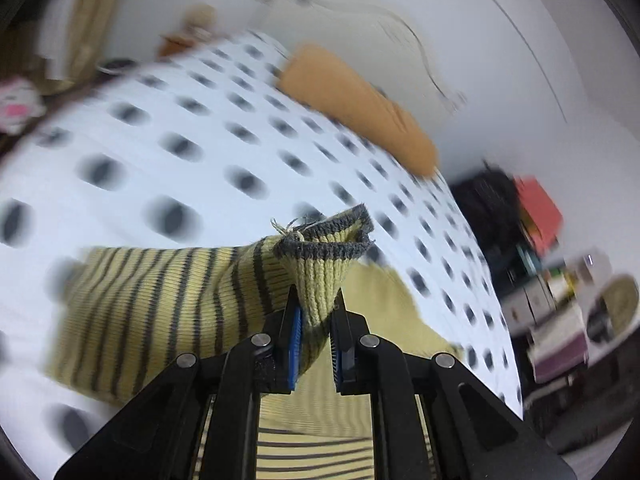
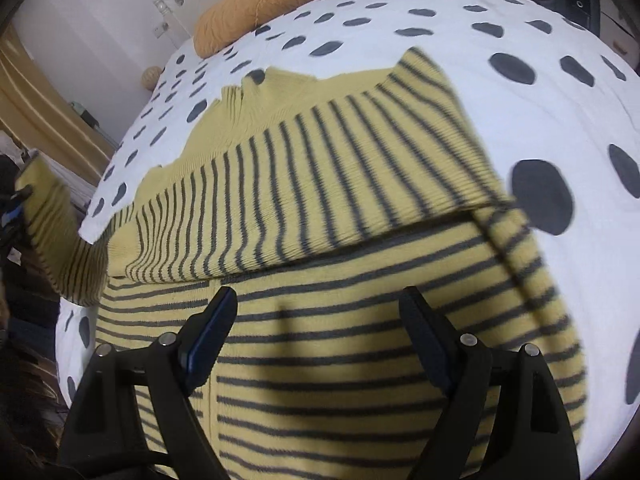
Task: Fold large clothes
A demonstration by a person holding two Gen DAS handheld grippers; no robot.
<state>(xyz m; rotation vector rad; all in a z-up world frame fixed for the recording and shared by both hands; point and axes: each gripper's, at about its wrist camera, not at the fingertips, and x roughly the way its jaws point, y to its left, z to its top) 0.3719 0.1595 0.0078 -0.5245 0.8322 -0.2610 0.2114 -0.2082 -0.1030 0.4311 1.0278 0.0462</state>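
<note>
A yellow sweater with grey stripes (image 2: 320,320) lies on a bed with a white, dark-dotted cover (image 2: 540,120). One sleeve (image 2: 320,184) is folded across its body. My left gripper (image 1: 316,300) is shut on the other sleeve's grey-edged cuff (image 1: 324,256) and holds it lifted above the bed; that raised sleeve also shows at the left edge of the right wrist view (image 2: 52,232). My right gripper (image 2: 320,300) is open and empty, hovering over the sweater's body.
An orange pillow (image 2: 280,0) lies at the head of the bed, also in the left wrist view (image 1: 360,108). A cluttered table with boxes (image 1: 560,300) stands beside the bed. A white wall (image 1: 500,60) lies beyond.
</note>
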